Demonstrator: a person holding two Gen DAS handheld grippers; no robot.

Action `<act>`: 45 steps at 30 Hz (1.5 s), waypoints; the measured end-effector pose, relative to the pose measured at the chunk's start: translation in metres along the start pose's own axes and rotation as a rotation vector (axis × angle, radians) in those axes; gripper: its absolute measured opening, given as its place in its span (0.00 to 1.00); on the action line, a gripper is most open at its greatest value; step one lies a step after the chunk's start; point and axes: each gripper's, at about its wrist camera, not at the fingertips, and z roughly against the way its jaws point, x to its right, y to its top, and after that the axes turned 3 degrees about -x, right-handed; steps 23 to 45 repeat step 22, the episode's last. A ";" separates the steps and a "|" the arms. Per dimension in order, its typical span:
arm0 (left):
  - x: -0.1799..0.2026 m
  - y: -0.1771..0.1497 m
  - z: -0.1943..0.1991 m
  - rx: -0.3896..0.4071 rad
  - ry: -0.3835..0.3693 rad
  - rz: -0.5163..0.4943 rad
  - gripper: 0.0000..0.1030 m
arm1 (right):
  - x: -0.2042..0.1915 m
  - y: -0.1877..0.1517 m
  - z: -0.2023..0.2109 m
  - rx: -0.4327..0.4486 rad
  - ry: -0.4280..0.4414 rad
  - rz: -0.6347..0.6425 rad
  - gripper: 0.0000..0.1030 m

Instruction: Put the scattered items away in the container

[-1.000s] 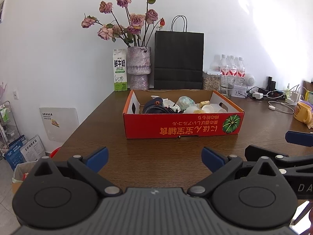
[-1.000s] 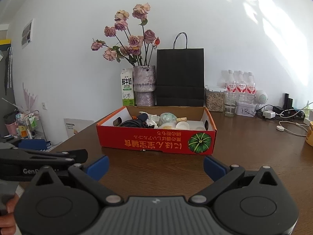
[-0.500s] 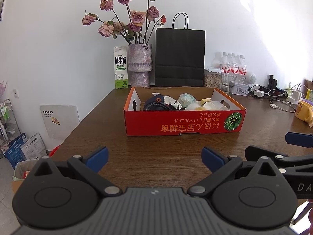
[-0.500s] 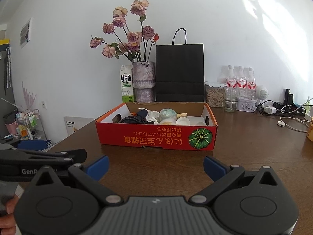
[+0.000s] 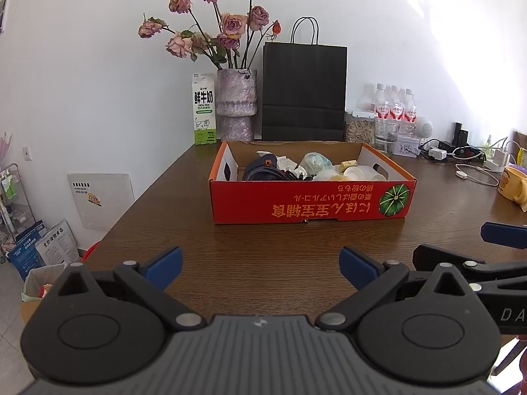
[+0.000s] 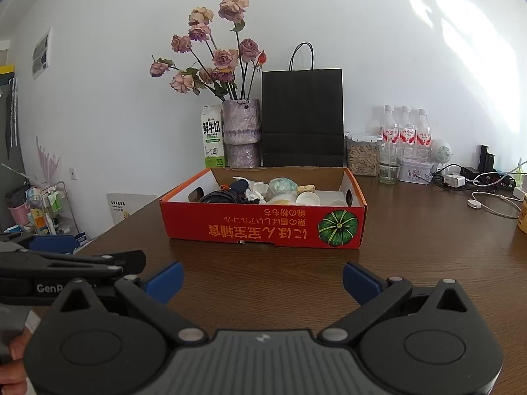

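A red cardboard box (image 5: pixel 309 202) (image 6: pixel 263 227) with a green pumpkin print stands on the brown table. Inside lie a dark pouch (image 5: pixel 263 169), crumpled white paper (image 5: pixel 290 164), a pale green bundle (image 6: pixel 283 186) and white cups (image 6: pixel 308 198). My left gripper (image 5: pixel 260 263) hovers open over the bare table in front of the box, nothing between its blue-tipped fingers. My right gripper (image 6: pixel 262 278) is also open and empty, at about the same distance from the box. Each gripper shows at the edge of the other's view.
Behind the box stand a milk carton (image 5: pixel 204 108), a vase of dried roses (image 5: pixel 235 108) and a black paper bag (image 5: pixel 304 92). Bottles (image 5: pixel 395 105), jars, chargers and cables (image 5: pixel 474 174) fill the back right; a yellow mug (image 5: pixel 512 184) is at far right. The table edge drops at left.
Both views have tipped slightly down and risen a little, so the box sits lower in frame. Both grippers stay open and empty.
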 end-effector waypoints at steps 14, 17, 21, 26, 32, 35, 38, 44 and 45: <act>0.000 -0.001 -0.003 -0.012 0.000 0.004 1.00 | 0.001 -0.001 -0.001 -0.004 -0.001 -0.002 1.00; -0.001 -0.001 -0.003 -0.011 -0.003 0.006 1.00 | 0.002 -0.002 -0.001 -0.003 -0.001 -0.002 1.00; 0.001 0.000 -0.001 0.001 0.011 -0.004 1.00 | 0.001 -0.002 -0.001 -0.003 -0.001 -0.002 1.00; 0.001 0.000 -0.001 0.001 0.013 -0.005 1.00 | 0.001 -0.002 -0.001 -0.003 -0.001 -0.002 1.00; 0.001 0.000 -0.001 0.001 0.013 -0.005 1.00 | 0.001 -0.002 -0.001 -0.003 -0.001 -0.002 1.00; 0.001 0.000 -0.001 0.001 0.013 -0.005 1.00 | 0.001 -0.002 -0.001 -0.003 -0.001 -0.002 1.00; 0.001 0.000 -0.001 0.001 0.013 -0.005 1.00 | 0.001 -0.002 -0.001 -0.003 -0.001 -0.002 1.00; 0.001 0.000 -0.001 0.001 0.013 -0.005 1.00 | 0.001 -0.002 -0.001 -0.003 -0.001 -0.002 1.00; 0.001 0.000 -0.001 0.001 0.013 -0.005 1.00 | 0.001 -0.002 -0.001 -0.003 -0.001 -0.002 1.00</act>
